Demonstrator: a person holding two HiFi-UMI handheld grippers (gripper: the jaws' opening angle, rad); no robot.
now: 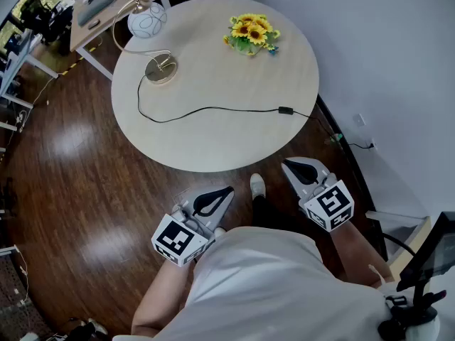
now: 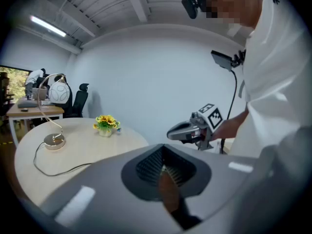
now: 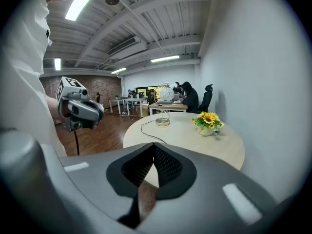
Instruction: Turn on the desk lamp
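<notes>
The desk lamp stands on the far left of the round table (image 1: 213, 141); its white globe head (image 1: 147, 20) curves over a round brass base (image 1: 161, 69). A black cord (image 1: 206, 109) runs from the base to an inline switch (image 1: 285, 110) near the table's right edge. Both grippers hang in front of the table's near edge, well short of the lamp. My left gripper (image 1: 222, 194) is shut and holds nothing. My right gripper (image 1: 295, 166) is also shut and empty. The lamp base (image 2: 53, 140) shows in the left gripper view, and the lamp base (image 3: 162, 122) in the right gripper view.
A pot of yellow flowers (image 1: 252, 34) sits at the table's far right. A wooden desk (image 1: 114, 6) stands behind the lamp. A white wall (image 1: 384, 62) runs close along the right. The person's shoe (image 1: 257, 185) is between the grippers, on dark wood floor (image 1: 78, 190).
</notes>
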